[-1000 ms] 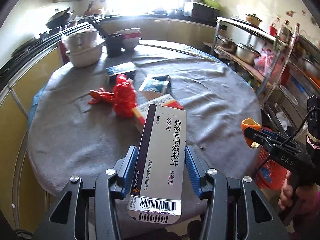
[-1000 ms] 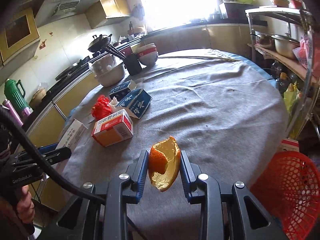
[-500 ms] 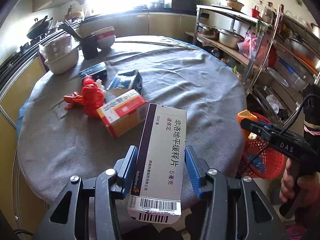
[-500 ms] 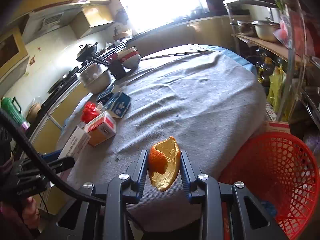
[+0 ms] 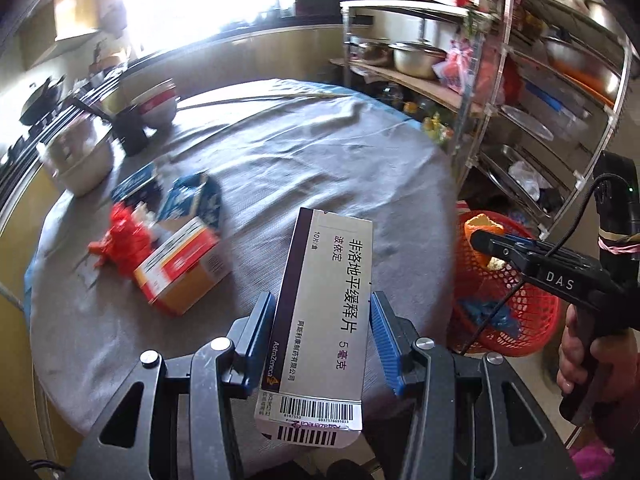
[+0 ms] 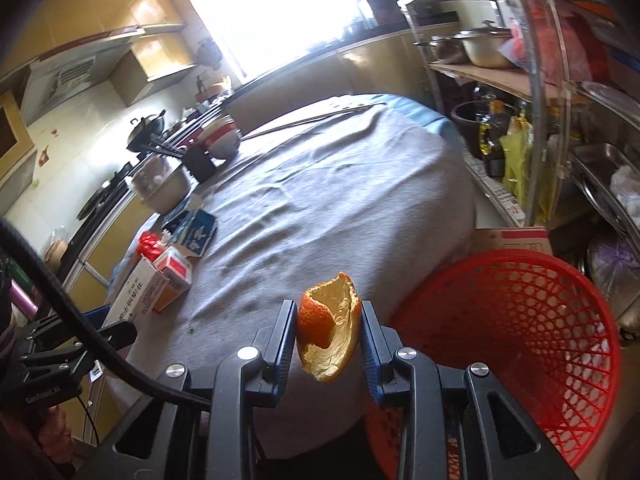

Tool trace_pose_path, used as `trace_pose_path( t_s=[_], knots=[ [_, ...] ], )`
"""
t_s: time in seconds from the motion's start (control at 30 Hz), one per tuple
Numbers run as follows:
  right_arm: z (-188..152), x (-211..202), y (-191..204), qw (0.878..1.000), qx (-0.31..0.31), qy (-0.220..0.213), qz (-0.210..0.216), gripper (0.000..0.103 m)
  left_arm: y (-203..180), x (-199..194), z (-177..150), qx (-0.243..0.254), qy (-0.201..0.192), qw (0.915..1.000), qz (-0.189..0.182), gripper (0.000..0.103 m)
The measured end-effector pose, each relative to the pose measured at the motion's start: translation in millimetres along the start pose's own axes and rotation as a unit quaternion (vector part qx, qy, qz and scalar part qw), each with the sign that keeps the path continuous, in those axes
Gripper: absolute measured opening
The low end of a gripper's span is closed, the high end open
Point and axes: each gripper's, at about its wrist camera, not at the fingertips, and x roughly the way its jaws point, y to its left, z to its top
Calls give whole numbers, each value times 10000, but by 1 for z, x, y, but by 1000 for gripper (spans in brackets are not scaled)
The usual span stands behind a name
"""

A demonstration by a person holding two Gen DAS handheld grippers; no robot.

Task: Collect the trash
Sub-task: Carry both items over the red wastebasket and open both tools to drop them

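Both hand-held grippers are loaded and on the move: the left gripper [image 5: 322, 334] is clamped, blue pads on either side, on a long white cardboard medicine box [image 5: 320, 328] with a purple edge stripe and a barcode at its near end, and the right gripper [image 6: 328, 340] is pinched tight on a curled piece of orange peel [image 6: 329, 326], bright rind outside and pale pith within. A second ago the two were over the middle of the round table under its grey cloth [image 5: 280, 168]; since then they have swung sideways, and the red plastic mesh basket [image 6: 516, 344] on the floor beside the table has come fully into the right wrist view, while in the left view the peel now hangs above the basket's rim. That suggests to me the carry is nearly done and a release over the basket is what is left for the peel, with the box just behind it, over the table's edge. Neither item has shifted in its grip. Back on the cloth lie more items to collect: an orange-and-white carton [image 5: 182, 268], a crumpled red plastic wrapper [image 5: 124, 240] and a blue-and-white carton [image 5: 196, 200], clustered close together. The basket already holds something blue at the bottom.
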Motion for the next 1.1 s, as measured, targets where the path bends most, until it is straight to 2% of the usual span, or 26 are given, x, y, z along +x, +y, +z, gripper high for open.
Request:
trace_pose_path(
  t_s=[0.23,0.6,0.77,0.97,1.0,1.03,1.1],
  knots=[
    [-1,-16,-38,9989,363,-118,-269,33,-38,15,22,469,-42,9985,-291,50],
    [-5,-56,-114,9890,1357,-413,-423,33,-101,36,50,905,30,9881,-1245,50],
    [-13,-63,-138,9825,1790,-390,-334,33,-128,52,51,1014,296,9819,-1573,50],
    [-17,-57,-148,9761,2141,-306,-199,37,-141,72,54,888,720,9758,-1865,51],
    [-18,-57,-150,9743,2228,-289,-149,41,-143,74,54,898,762,9746,-1906,51],
    [-19,-56,-155,9709,2381,-235,-77,52,-144,75,54,912,788,9739,-1922,53],
    [-22,-57,-161,9658,2578,-260,-44,66,-144,74,54,886,791,9734,-1960,60]
  ],
)
